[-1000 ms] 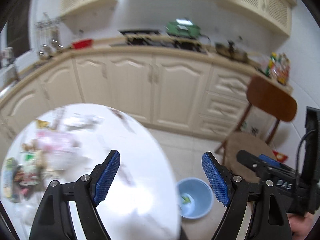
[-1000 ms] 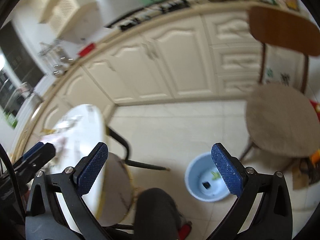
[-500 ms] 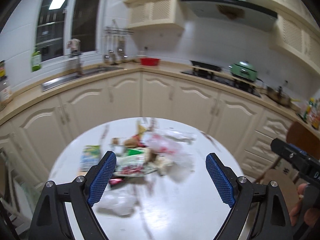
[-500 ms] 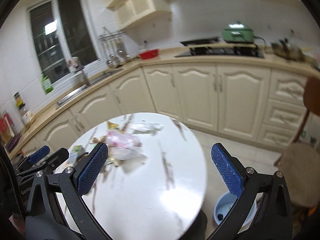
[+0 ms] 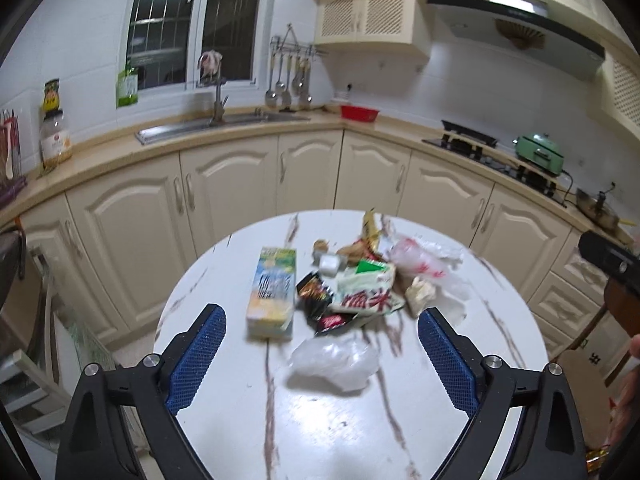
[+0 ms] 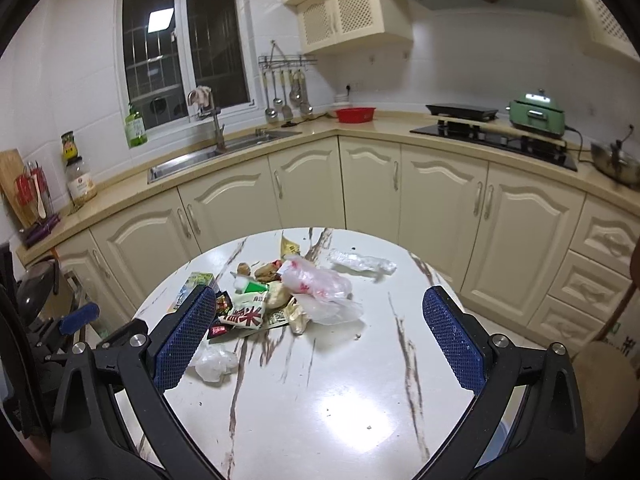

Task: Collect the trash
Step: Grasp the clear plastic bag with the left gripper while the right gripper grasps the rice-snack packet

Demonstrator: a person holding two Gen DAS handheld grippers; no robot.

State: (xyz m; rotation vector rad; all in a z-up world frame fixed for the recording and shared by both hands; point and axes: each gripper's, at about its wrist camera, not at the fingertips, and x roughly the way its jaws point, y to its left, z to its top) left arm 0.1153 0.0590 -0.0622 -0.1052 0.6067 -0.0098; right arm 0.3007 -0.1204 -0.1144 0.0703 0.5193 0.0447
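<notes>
Crumpled trash (image 5: pixel 360 280) is lying heaped at the middle of the round marble-veined surface (image 6: pixel 320 400): one drink carton (image 5: pixel 272 292) left of the heap, one clear bag (image 5: pixel 332 360) nearer. The left claw (image 5: pixel 322 356) is opening, empty; the right claw (image 6: pixel 320 336) is gaping wide, empty.

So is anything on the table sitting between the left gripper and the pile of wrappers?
Yes: a crumpled clear plastic bag lies on the white marble-look round table ahead of the empty left gripper, whose jaws are opening, in front of the wrapper pile. The yellow-green carton lies unobstructed.
</notes>
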